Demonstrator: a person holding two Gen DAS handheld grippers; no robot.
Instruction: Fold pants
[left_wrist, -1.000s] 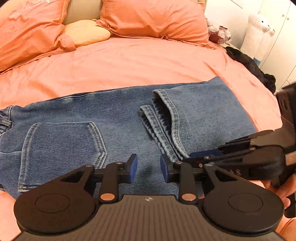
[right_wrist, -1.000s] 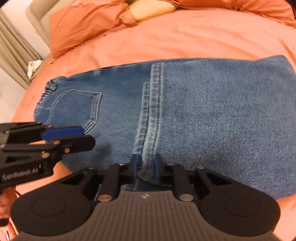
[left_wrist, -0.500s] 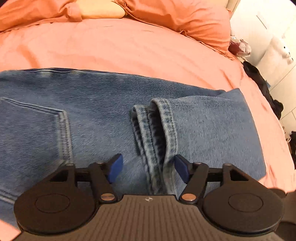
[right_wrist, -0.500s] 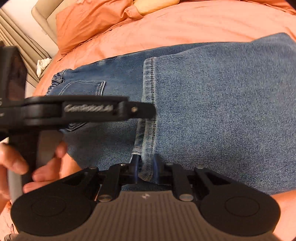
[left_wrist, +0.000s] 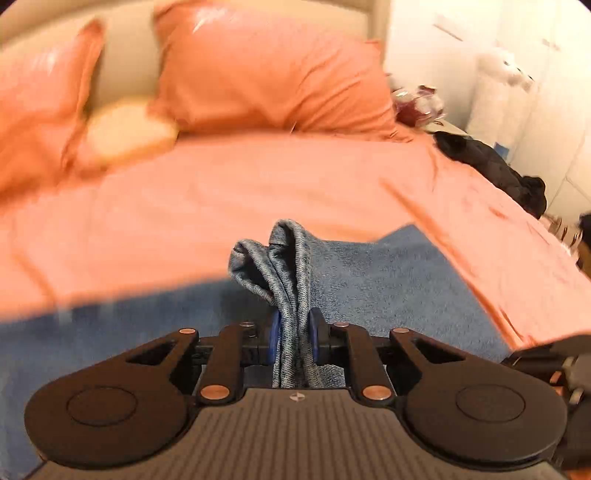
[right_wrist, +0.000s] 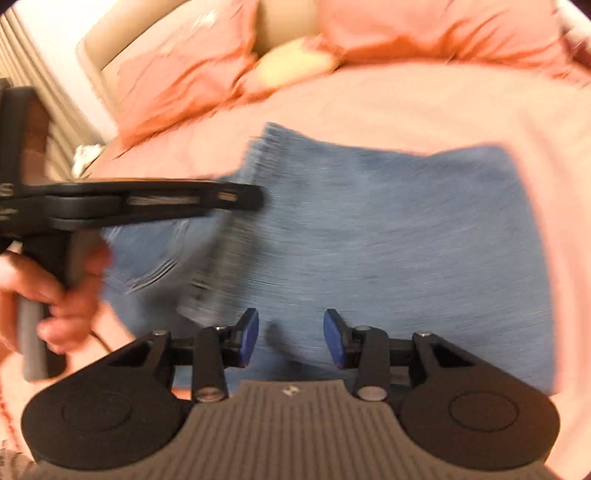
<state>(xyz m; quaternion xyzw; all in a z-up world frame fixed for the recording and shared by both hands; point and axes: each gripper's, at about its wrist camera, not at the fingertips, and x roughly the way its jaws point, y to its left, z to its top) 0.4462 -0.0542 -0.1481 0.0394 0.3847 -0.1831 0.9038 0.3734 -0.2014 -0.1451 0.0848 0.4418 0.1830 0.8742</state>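
Note:
Blue jeans (left_wrist: 388, 280) lie folded on the salmon bedsheet (left_wrist: 221, 192). My left gripper (left_wrist: 293, 339) is closing, and its blue pads press on the doubled leg hems (left_wrist: 280, 258), which stand up bunched above the jaws. In the right wrist view the jeans (right_wrist: 369, 229) spread blurred across the middle. My right gripper (right_wrist: 291, 338) hovers over their near edge, jaws opening, with nothing between the pads. The left gripper (right_wrist: 255, 197) reaches in from the left, held by a hand (right_wrist: 55, 288).
Salmon pillows (left_wrist: 269, 74) and a cream cushion (left_wrist: 129, 136) lean on the beige headboard at the back. Dark clothing (left_wrist: 491, 166) lies on the bed's right edge, below a white plush toy (left_wrist: 506, 74). A curtain (right_wrist: 22, 74) hangs at the left.
The left gripper went from wide open around the leg hems to closed on them and raised them. The right gripper let go of the hem and opened. Both views are blurred by motion.

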